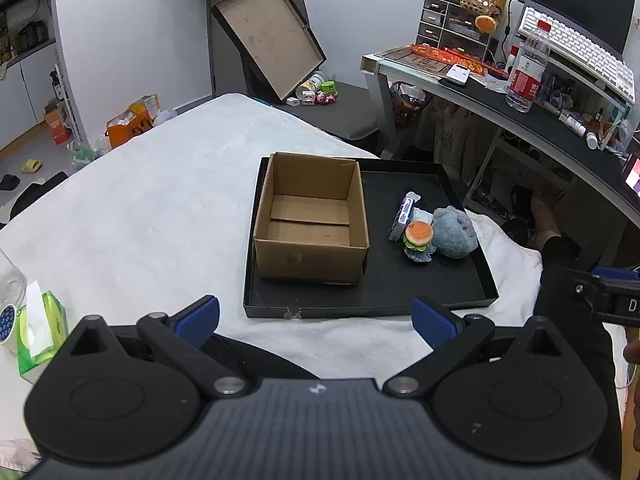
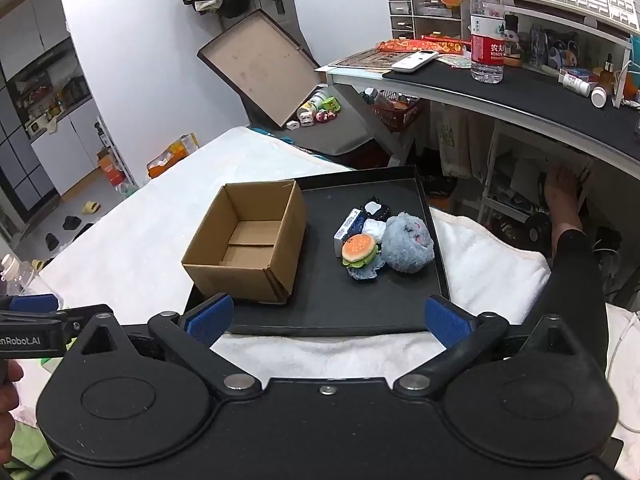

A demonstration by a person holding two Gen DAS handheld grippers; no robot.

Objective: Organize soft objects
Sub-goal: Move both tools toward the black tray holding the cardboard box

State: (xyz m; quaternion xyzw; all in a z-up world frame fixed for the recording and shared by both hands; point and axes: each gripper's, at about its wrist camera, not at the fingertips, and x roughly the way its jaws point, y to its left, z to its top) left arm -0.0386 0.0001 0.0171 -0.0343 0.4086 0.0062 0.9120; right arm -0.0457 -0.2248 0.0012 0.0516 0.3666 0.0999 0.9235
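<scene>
A: Status pls. Where's the soft stuff?

B: All on the black tray (image 1: 472, 276), which sits on the white blanket (image 1: 160, 208) on the bed. I'm using the cardboard box (image 1: 310, 216) as ref. Box stands on the tray's left part, flaps open, nothing in it that I can see. Right of the box, w/ a gap of bare tray between: burger plush (image 1: 419, 235), and touching its right side the blue-grey fuzzy plush (image 1: 454, 232). Burger rests on a small blue cloth bit (image 2: 362, 272).

A: Anything else in that pile?

B: Small blue-white carton (image 1: 402, 216) just behind the burger, nearer the box, plus a white crumpled piece (image 2: 374, 226) and a dark item (image 2: 378, 208) behind that; can't tell what those are.

A: Tools?

B: Left tool (image 1: 316, 314): released, blue pads wide apart, nothing between, hanging short of the tray's near edge, front of the box. Right tool (image 2: 328, 314): also released, empty, over the tray's near edge, box off to its left. Neither touches a thing.

A: Around the bed?

B: Green tissue pack (image 1: 40, 336) far left of the box. Water bottle (image 2: 487, 24) on the surface far right behind it.
</scene>
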